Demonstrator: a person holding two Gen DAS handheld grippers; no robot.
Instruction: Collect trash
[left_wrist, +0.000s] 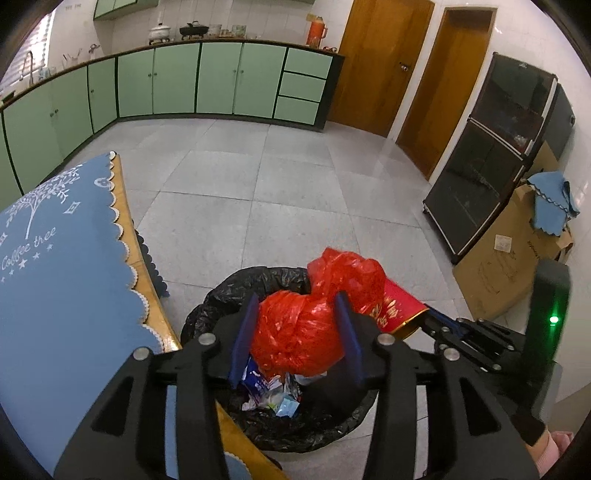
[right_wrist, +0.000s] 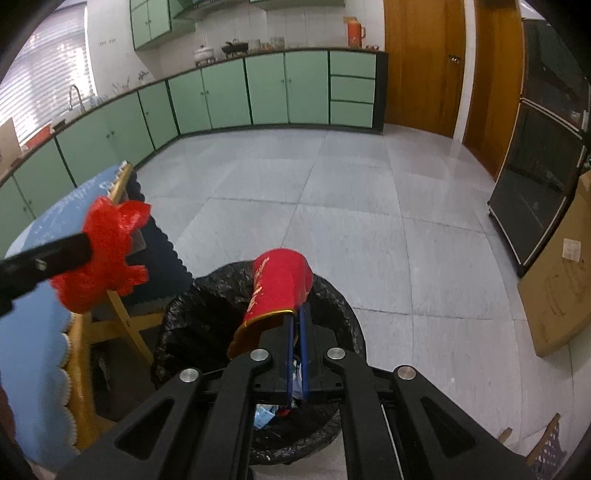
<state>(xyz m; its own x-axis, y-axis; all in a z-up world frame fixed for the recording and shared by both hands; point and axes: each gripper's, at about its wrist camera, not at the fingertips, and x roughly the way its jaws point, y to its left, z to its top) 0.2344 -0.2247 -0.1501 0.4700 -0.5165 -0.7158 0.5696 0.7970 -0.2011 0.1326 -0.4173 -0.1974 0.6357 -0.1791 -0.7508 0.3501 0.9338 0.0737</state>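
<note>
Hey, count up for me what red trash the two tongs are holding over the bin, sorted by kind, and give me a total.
Crumpled red plastic bag, in the left tongs: 1
Curled red paper banner, in the right tongs: 1
Total: 2, both above the black-lined bin.

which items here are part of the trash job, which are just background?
Job:
left gripper shut on red plastic bag
right gripper shut on red paper roll
black-lined trash bin

Background:
blue tablecloth
cardboard box
orange thermos
</note>
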